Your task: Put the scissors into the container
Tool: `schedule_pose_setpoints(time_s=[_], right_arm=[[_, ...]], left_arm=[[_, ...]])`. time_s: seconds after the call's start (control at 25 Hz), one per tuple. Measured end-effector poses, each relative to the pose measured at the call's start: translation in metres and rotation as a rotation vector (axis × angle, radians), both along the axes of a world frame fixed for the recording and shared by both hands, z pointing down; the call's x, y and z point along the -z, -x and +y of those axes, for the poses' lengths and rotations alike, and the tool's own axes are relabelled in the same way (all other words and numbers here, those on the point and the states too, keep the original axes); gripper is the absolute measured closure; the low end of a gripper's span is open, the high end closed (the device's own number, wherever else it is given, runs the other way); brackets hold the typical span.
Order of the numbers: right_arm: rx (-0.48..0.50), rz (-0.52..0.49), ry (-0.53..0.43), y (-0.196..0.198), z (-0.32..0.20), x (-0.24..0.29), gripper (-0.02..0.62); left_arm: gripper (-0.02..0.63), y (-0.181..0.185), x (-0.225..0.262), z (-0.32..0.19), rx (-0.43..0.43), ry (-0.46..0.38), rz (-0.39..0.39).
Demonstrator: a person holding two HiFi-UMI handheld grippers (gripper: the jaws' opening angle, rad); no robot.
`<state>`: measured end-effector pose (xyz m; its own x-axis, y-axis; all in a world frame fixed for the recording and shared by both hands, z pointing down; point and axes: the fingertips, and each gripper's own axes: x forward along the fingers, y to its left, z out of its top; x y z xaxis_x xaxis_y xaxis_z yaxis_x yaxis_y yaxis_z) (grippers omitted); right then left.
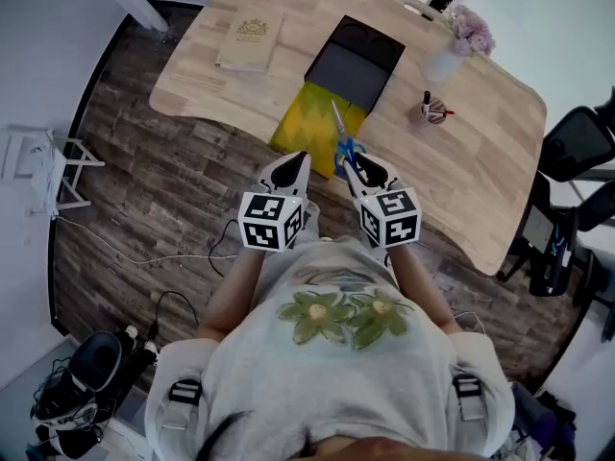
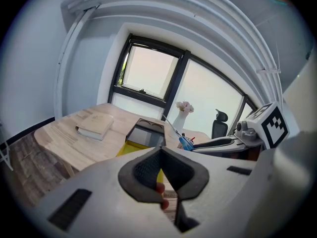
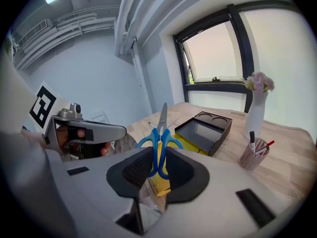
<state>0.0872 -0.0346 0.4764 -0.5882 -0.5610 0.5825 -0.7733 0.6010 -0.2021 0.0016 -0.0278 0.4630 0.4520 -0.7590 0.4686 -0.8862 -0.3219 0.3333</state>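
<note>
The scissors (image 1: 341, 134) have blue handles and point blades-up toward the table. My right gripper (image 1: 352, 159) is shut on their handles; in the right gripper view the scissors (image 3: 159, 131) stand upright between the pads of that gripper (image 3: 158, 157). The container (image 1: 338, 69) is a black open box on the wooden table, just beyond the scissors' tip, and it shows in the right gripper view as the container (image 3: 203, 131). My left gripper (image 1: 295, 159) hangs beside the right one, off the table's near edge. In its own view the left gripper (image 2: 159, 155) has its pads together with nothing between them.
A yellow folder (image 1: 314, 123) lies under the container's near end. A tan book (image 1: 250, 38) rests at the table's left. A mesh pen cup (image 1: 430, 111) and a vase of flowers (image 1: 459, 38) stand to the right. An office chair (image 1: 577, 142) is at far right.
</note>
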Motion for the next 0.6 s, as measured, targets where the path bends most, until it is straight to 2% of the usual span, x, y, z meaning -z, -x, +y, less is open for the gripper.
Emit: schedule_pose_setpoints(time_s=[0.6], right_arm=[[-0.046,0.038,0.051,0.022,-0.027,-0.013,0.514]], left_arm=[[0.601,0.033,-0.003,-0.031,-0.022,0.004,-0.010]])
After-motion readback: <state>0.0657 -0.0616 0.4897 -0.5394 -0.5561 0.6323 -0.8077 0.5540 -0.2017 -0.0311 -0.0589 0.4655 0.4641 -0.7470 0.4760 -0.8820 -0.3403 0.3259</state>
